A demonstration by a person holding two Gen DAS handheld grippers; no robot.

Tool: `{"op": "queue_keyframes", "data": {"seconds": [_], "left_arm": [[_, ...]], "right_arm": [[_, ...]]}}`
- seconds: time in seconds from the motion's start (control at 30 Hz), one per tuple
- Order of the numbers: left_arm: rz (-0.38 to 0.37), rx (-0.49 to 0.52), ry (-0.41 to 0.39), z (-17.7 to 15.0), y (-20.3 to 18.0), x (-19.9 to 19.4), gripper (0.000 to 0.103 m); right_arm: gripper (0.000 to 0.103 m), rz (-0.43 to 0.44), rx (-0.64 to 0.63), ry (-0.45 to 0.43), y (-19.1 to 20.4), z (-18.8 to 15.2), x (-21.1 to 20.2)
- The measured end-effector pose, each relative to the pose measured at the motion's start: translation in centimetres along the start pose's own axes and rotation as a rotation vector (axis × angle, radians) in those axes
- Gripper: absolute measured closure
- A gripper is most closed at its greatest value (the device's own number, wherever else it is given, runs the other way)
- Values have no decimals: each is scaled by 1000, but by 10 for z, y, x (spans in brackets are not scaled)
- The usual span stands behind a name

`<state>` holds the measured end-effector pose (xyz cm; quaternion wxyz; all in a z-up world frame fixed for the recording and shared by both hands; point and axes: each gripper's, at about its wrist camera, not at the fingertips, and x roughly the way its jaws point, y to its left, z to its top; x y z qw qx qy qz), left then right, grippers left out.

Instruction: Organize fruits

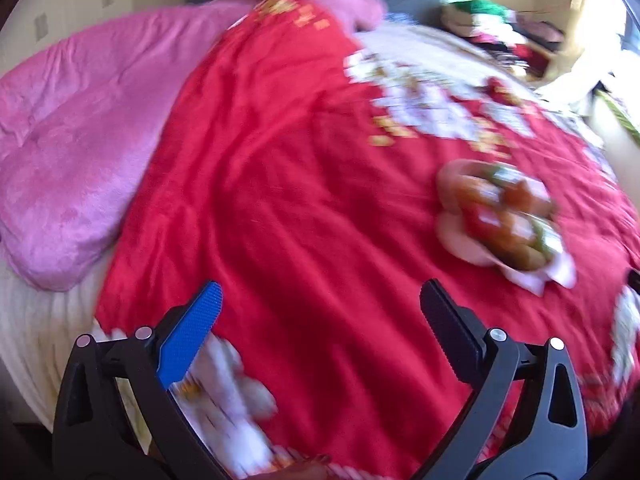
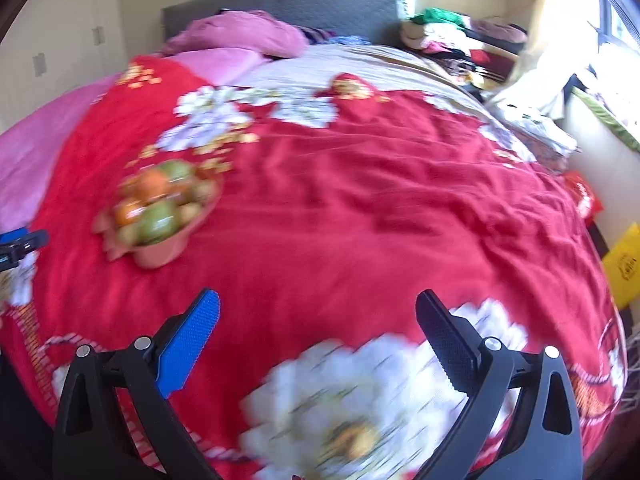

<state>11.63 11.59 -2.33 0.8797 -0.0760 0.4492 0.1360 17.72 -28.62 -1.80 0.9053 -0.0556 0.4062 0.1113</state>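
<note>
A pink bowl [image 2: 160, 254] heaped with several fruits [image 2: 154, 204], orange and green ones, stands on a red flowered blanket [image 2: 360, 208] spread over a bed. In the left wrist view the same bowl [image 1: 460, 240] and its fruits [image 1: 508, 216] appear blurred at the right. My left gripper [image 1: 320, 300] is open and holds nothing, well short of the bowl and to its left. My right gripper [image 2: 318, 306] is open and holds nothing, nearer than the bowl and to its right. The left gripper's tip [image 2: 22, 242] shows at the left edge of the right wrist view.
A pink quilt [image 1: 80, 152] lies along the bed's left side, with pink pillows [image 2: 240, 36] by the grey headboard [image 2: 300, 4]. Piled clothes [image 2: 452, 36] sit at the far right. A yellow bag [image 2: 624, 268] stands off the bed's right edge.
</note>
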Motion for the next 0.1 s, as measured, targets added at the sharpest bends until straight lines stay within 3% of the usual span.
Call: {"op": "queue_keyframes", "data": {"seconds": [0.1], "left_arm": [[59, -48, 81, 22, 25, 53, 10]], "right_arm": [[5, -67, 48, 50, -32, 18, 49]]}}
